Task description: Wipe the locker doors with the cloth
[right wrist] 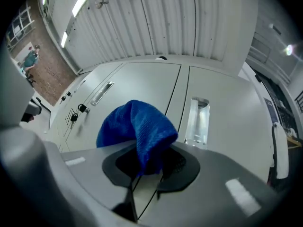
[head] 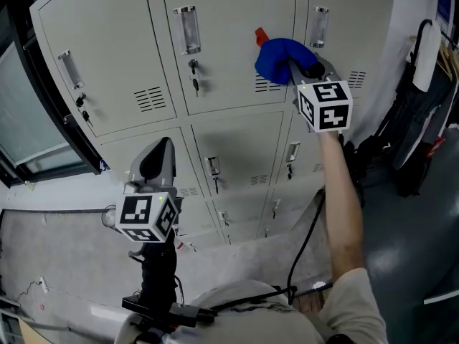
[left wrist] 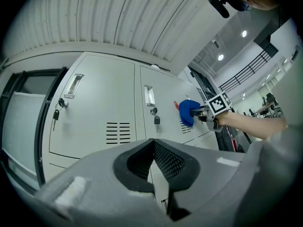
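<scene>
A bunched blue cloth [head: 278,59] is pressed against the upper grey locker door [head: 229,41], beside its vent slots. My right gripper [head: 305,70] is shut on the cloth [right wrist: 137,131], arm stretched up. From the left gripper view the cloth [left wrist: 188,111] and right gripper [left wrist: 206,112] show far right on the lockers. My left gripper [head: 156,162] hangs lower left, in front of the lower locker row, touching nothing. Its jaws [left wrist: 158,167] are shut and hold nothing.
The locker doors carry clear handles [head: 187,29], keys in locks [head: 193,69] and vent slots [head: 149,99]. A dark window frame [head: 43,113] borders the lockers at left. Black bags [head: 409,120] hang at right. A cable [head: 305,242] runs down from the right gripper.
</scene>
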Available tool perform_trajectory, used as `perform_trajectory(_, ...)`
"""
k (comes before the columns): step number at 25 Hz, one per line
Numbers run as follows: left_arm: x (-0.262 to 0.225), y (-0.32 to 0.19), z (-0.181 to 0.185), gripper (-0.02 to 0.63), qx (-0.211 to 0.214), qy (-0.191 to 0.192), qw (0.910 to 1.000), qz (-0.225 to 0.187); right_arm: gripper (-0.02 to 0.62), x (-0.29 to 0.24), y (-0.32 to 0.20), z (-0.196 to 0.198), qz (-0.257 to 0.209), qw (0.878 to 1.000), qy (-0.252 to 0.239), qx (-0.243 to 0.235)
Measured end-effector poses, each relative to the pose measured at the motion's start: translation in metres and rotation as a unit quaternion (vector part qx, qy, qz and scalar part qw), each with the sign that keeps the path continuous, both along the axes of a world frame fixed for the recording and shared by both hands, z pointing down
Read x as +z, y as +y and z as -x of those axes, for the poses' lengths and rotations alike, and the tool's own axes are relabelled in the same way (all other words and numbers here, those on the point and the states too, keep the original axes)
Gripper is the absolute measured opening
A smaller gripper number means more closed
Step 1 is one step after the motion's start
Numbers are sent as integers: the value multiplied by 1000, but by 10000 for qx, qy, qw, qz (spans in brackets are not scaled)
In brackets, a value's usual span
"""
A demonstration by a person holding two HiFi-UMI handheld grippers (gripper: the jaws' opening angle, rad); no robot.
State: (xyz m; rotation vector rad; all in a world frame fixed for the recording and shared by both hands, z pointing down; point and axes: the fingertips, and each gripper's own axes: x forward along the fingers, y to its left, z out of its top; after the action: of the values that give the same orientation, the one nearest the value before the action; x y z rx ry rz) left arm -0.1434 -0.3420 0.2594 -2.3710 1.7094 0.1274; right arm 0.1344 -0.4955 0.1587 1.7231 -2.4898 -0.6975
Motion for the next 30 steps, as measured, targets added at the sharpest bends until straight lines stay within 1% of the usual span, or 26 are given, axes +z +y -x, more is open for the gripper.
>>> perform_trajectory(3,1,-1,2,-3,-20,7,10000,17,78,-1,13,-2,-78,9999,-115,-41)
perform_trajectory(5,3,-1,3,-3,-38,8,10000,42,78,2,25,7,-5,9993,-205,-314)
perform_trajectory(7,6,-2,4,-3,-45,9,10000,78,78,9,37,28,160,9966,-283,-753)
perform_trajectory(10,10,-2,6,-3,-57,17,9999,123,78,30,49,72,525,9881,-386,-1390)
perform_trajectory(12,10,-2,7,-3,-71,19,9999,135,78,48,49,100,730,9847,-450,-1515)
perform_trajectory(18,12,3,15,-3,-140,8,9998,164,80,82,31,162,1078,9843,-605,-1260)
perform_trajectory(21,15,7,22,-3,-210,16,9996,185,78,83,26,179,1069,9851,-746,-1120)
perform_trajectory(26,14,10,33,-3,-302,31,9994,167,80,80,24,179,785,9922,-660,-712)
perform_trajectory(30,14,11,36,-3,-314,42,9994,169,80,78,22,159,709,9936,-711,-525)
